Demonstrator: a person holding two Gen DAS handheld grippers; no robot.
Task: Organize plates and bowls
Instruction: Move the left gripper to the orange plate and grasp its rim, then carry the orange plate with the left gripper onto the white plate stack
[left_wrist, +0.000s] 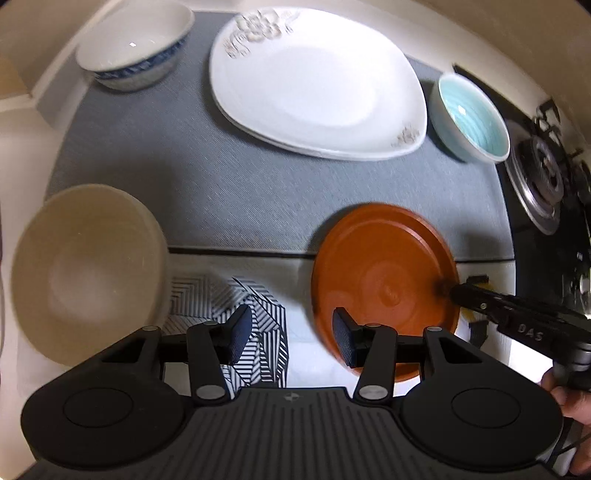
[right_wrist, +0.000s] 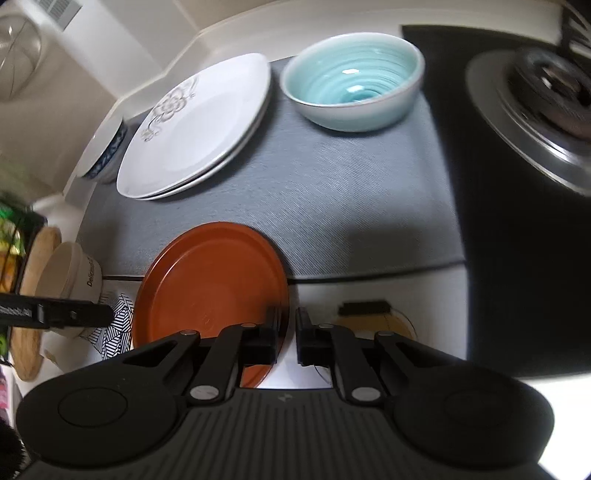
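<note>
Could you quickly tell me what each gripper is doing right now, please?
Left gripper: open, holding nothing.
Right gripper: closed on the rim of the orange plate.

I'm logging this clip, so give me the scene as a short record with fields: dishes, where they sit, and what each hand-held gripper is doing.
surface: grey mat
orange plate: front edge of mat
white plates: stacked, back of mat
teal bowl: back right
blue-patterned bowl: back left
cream bowl: front left
right hand-held gripper: at orange plate's rim, grip unclear
left hand-held gripper: open, empty
</note>
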